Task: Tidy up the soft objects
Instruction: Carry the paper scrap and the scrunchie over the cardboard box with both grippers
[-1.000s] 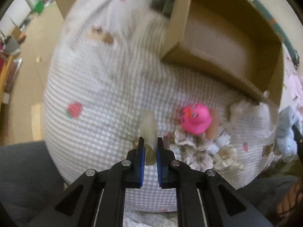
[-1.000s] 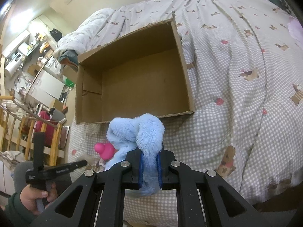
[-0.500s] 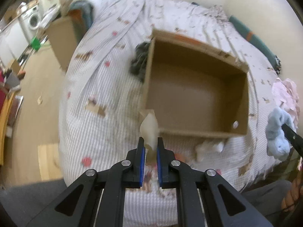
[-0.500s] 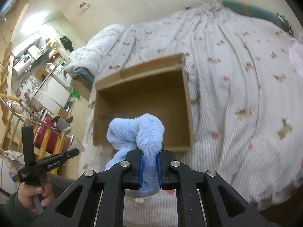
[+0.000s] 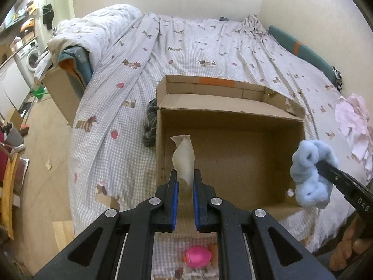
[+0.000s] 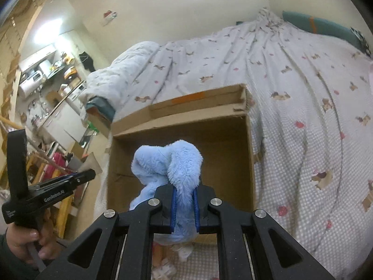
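Note:
My left gripper (image 5: pixel 185 182) is shut on a pale cream soft piece (image 5: pixel 183 161) and holds it up over the near left corner of the open cardboard box (image 5: pixel 233 156) on the bed. My right gripper (image 6: pixel 184 198) is shut on a fluffy light-blue plush (image 6: pixel 170 165), held above the box's (image 6: pixel 181 154) near edge; in the left wrist view the plush (image 5: pixel 311 172) hangs at the box's right side. A pink plush duck (image 5: pixel 198 255) lies on the bed below my left gripper.
The box sits on a checked bedspread (image 5: pixel 186 46) with a bunched duvet (image 5: pixel 93 30) at the far left. A dark cloth (image 5: pixel 150 123) lies by the box's left wall. Pink fabric (image 5: pixel 354 126) lies at the right. A second box (image 5: pixel 63 88) stands beside the bed.
Both grippers have risen and moved toward the box with their items. The view now looks down into the box, and the duck has dropped below my left gripper.

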`<action>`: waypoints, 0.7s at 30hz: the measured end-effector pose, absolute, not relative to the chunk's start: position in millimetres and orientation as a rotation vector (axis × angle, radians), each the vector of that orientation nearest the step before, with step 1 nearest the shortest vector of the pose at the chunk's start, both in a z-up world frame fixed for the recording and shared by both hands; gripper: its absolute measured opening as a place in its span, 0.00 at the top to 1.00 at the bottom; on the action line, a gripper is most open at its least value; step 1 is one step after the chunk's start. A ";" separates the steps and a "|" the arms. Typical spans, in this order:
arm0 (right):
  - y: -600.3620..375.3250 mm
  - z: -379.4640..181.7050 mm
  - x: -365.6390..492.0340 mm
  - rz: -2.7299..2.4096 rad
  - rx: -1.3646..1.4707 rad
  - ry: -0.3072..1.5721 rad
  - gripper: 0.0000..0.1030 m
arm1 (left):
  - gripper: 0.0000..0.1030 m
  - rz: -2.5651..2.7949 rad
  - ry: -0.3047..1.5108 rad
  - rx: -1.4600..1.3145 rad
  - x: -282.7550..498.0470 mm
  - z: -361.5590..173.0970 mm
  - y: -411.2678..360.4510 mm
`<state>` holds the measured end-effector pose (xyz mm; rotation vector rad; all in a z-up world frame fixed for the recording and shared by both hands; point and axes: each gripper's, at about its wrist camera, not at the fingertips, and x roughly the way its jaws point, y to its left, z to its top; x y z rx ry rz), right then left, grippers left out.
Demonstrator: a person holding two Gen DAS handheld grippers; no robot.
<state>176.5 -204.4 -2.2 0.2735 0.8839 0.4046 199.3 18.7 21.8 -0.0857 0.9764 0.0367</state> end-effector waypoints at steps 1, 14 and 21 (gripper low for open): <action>-205.2 -7.5 180.2 0.402 0.279 0.899 0.88 | 0.90 0.036 0.983 -0.088 202.9 16.1 18.7; -183.0 -62.0 196.2 0.351 0.166 1.039 0.88 | 0.90 0.037 1.005 -0.067 217.0 -29.7 8.1; -170.6 -71.8 202.2 0.350 0.115 1.069 0.88 | 0.90 0.051 1.013 -0.035 217.2 -37.0 3.7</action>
